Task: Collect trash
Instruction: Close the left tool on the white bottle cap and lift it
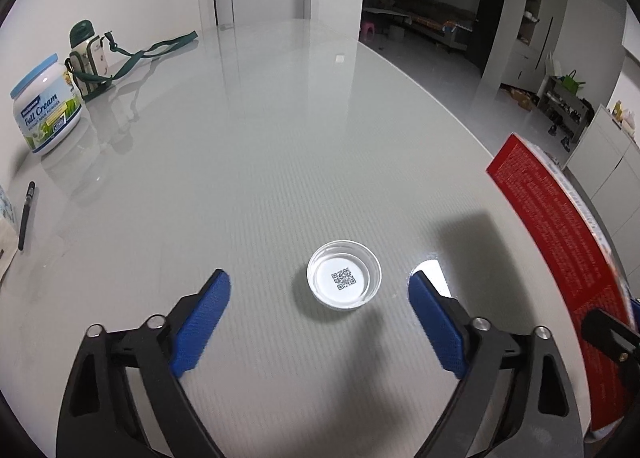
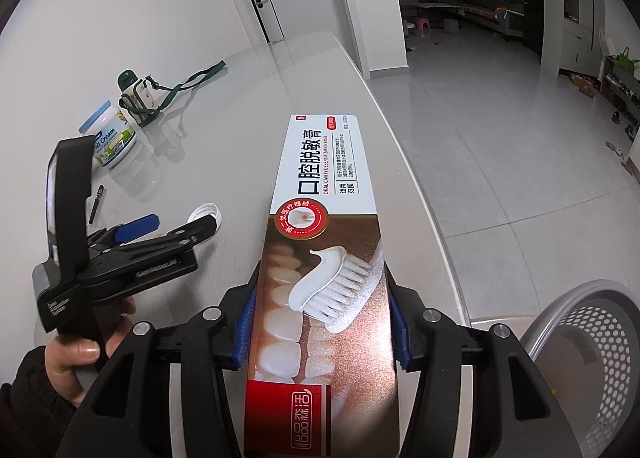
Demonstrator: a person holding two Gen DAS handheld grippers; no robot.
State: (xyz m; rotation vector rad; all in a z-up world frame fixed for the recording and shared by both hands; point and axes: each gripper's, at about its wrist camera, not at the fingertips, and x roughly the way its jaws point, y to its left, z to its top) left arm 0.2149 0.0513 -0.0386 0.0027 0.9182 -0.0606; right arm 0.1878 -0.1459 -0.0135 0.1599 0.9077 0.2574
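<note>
Two claws: right claw (image 2: 322, 334) grips a toothpaste box (image 2: 320, 258) reading "ORAL CAVITY DESENSITIZATION PASTE"; left claw (image 1: 319, 288) spread wide around a QR-coded cup (image 1: 344, 280), lower centre.

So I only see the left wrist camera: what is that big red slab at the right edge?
Observer: That is the side of a toothpaste box. Its front shows teeth and a brush, and the right hand-held gripper is clamped on it.
Operator: Is there a bin for it?
Observer: Yes, a grey perforated basket stands beyond the edge of the table, to that gripper's right.
Operator: And who holds my gripper?
Observer: A bare hand in a dark sleeve grips the handle of the left hand-held gripper.
</note>
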